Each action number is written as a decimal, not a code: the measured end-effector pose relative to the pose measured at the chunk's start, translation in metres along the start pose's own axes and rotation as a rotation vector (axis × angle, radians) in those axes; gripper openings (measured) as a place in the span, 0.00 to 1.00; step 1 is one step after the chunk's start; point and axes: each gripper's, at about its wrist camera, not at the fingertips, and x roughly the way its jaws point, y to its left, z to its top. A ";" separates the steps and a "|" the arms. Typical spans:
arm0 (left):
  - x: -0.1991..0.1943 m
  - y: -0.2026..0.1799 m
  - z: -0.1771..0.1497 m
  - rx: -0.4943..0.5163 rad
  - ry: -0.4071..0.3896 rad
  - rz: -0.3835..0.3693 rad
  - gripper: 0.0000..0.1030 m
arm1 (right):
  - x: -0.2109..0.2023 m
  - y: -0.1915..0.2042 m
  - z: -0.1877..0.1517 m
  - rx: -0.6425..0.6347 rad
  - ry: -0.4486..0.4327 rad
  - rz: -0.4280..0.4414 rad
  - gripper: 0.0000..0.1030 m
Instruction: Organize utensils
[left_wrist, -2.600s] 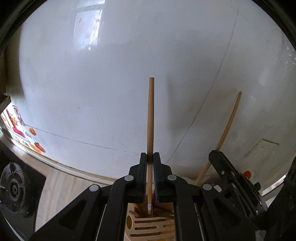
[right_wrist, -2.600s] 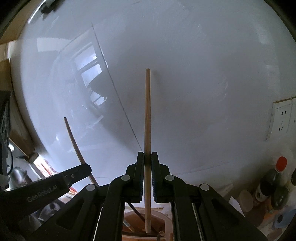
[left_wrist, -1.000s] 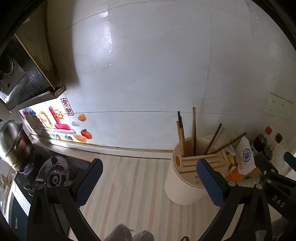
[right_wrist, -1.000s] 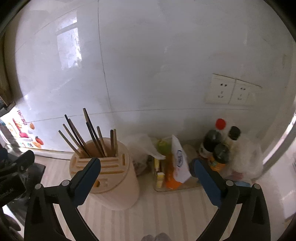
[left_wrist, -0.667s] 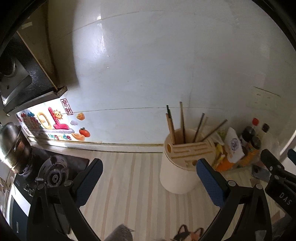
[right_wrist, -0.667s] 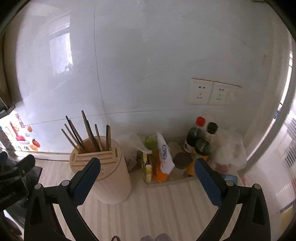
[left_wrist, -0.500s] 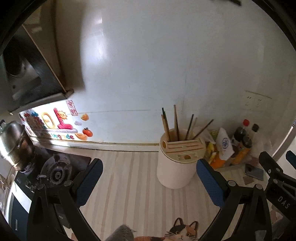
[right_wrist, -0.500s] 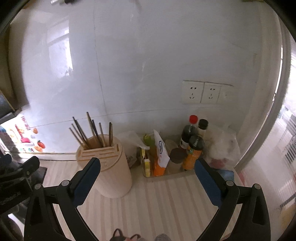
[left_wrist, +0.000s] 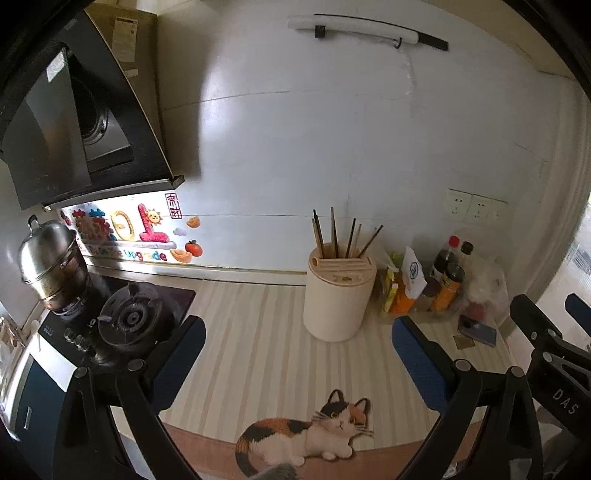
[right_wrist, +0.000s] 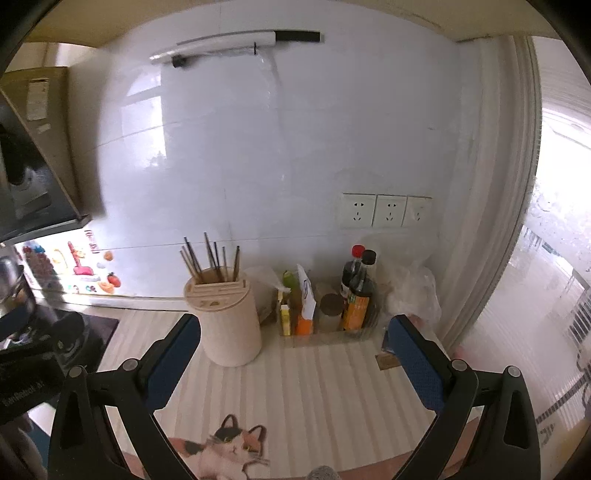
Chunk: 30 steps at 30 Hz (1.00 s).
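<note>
The left tongs (left_wrist: 297, 350) are hanging wide open and holding nothing, their blue-padded fingers (left_wrist: 181, 354) spread above the striped desk (left_wrist: 258, 332). The right tongs (right_wrist: 293, 350) are gaping just as wide, also empty, hovering over the same desk and pointing toward the white wall. Both are sitting well back from the holder (left_wrist: 338, 295), a cream cylinder with a slotted wooden top that is standing upright on the desk near the wall. The chopsticks (left_wrist: 345, 236) are standing in its rear opening, fanning outward, none of them touching either tongs.

Just right of the holder, bottles (right_wrist: 358, 291) and packets are crowding together; their labels are too small to read.

In the left view, the right tongs' arm is showing the letters "DAS" at the lower right, and wall stickers (left_wrist: 140, 236) include the word "Upgrade". That view alone is showing a stove burner (left_wrist: 131, 317), a steel pot (left_wrist: 50, 258) and a phone (left_wrist: 476, 330) lying on the desk. The right view alone is showing three sockets (right_wrist: 386, 210) clearly and a bright window at the right edge. A cat picture (left_wrist: 306, 435) is lying at the desk's near edge in both.
</note>
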 end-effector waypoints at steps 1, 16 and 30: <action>-0.005 0.000 -0.002 0.001 -0.002 0.001 1.00 | -0.008 0.000 -0.002 -0.004 -0.003 0.005 1.00; -0.035 0.008 -0.015 -0.001 -0.032 0.015 1.00 | -0.066 0.004 -0.012 -0.015 -0.061 -0.001 1.00; -0.031 0.014 -0.018 -0.005 -0.023 0.025 1.00 | -0.057 0.007 -0.013 -0.021 -0.035 0.009 1.00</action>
